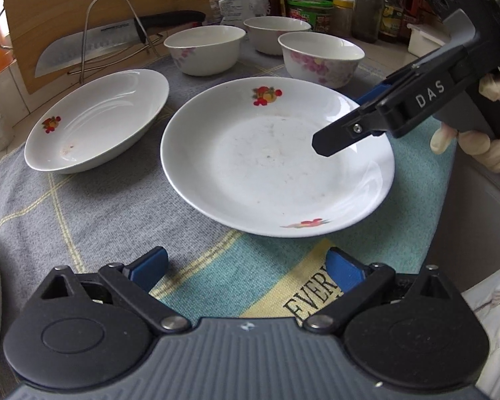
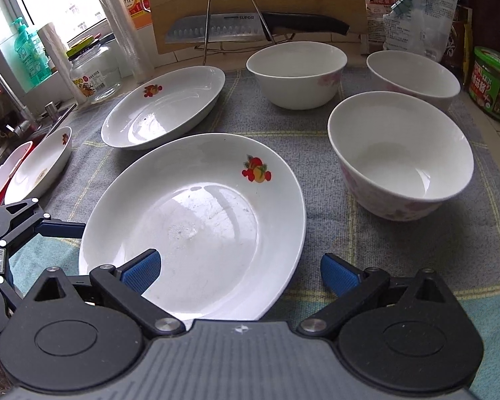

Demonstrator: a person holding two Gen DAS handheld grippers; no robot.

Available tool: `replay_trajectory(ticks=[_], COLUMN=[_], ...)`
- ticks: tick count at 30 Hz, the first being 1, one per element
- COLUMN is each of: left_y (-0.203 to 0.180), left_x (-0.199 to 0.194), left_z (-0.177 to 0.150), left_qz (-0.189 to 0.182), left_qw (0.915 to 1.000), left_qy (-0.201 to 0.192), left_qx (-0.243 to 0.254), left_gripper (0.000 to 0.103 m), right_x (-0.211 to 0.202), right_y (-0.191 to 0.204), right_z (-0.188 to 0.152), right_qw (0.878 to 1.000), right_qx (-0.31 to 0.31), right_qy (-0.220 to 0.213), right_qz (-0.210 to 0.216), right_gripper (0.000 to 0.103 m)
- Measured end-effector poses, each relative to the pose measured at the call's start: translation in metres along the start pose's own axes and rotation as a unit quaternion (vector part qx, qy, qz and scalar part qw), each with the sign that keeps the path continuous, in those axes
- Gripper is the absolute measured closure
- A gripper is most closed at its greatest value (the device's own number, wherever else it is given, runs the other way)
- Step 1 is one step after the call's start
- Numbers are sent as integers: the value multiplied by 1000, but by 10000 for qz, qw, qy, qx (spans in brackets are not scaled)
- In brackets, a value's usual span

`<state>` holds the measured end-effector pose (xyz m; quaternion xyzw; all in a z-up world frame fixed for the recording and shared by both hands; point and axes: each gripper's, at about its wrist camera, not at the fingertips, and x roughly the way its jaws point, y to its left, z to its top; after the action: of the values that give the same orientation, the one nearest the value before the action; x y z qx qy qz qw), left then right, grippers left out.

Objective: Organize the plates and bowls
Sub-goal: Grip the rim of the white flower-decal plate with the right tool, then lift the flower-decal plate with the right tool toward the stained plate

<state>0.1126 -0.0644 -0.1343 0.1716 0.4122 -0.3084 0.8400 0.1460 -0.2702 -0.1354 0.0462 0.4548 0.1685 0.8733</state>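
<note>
The near plate lies flat on the cloth at the tabletop's centre, with a second plate at 11 o'clock from it and three bowls from 12 to 2 o'clock. The right claw is held apart over the plate's near rim, one pad above the well, one outside; nothing is gripped. The left claw is likewise held apart, short of the plate's 6 o'clock edge. A slip is judged likely: the glazed porcelain is smooth and glossy, the rim thin and sloped, so a shallow pinch could let the plate tilt and drop. The bowls are deep, round and thin-walled; a swung plate could chip the nearest. The woven cloth may drag.
</note>
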Motion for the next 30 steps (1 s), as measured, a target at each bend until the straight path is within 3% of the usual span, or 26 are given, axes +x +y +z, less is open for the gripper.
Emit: replay_trajectory(ticks=[23,30], left_y=[11,11], left_x=[17,19], left_z=[19,21], left_qz=[-454,-538], left_qw=[9957,9919], left_qy=[-63,-117], left_qx=[807,1143], left_gripper=[1,1], right_x=[21,22], right_y=[-6,-13], right_z=[26,29], right_qw=[9969,9933], right_qx=[-425,-361], right_qy=[187,173], right_qz=[637,1083], right_gripper=[0,0])
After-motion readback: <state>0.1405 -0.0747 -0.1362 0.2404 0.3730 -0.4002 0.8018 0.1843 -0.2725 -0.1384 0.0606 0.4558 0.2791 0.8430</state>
